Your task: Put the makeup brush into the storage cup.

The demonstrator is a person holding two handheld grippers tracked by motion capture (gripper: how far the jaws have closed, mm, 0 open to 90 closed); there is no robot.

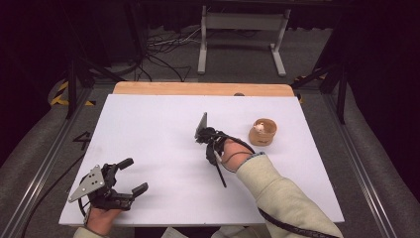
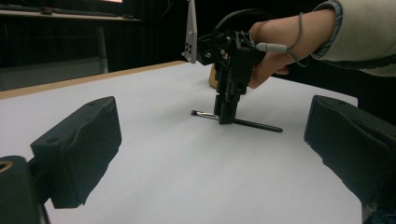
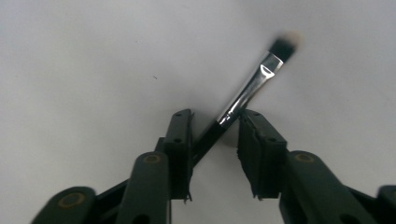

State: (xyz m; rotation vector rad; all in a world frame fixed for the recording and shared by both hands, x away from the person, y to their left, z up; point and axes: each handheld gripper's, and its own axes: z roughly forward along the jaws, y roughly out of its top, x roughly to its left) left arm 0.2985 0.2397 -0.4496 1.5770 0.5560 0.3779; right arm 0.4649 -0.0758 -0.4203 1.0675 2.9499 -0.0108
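White covers the bench, with a wooden strip along its far edge and a dark floor with cables beyond. At the near left corner rests the left gripper, its fingers spread wide with nothing between them. Near the middle, the right gripper points straight down over a thin black brush lying flat on the bench; its fingers stand narrow on either side of the handle, both seeming to touch it. Just right sits a small round wooden cup.
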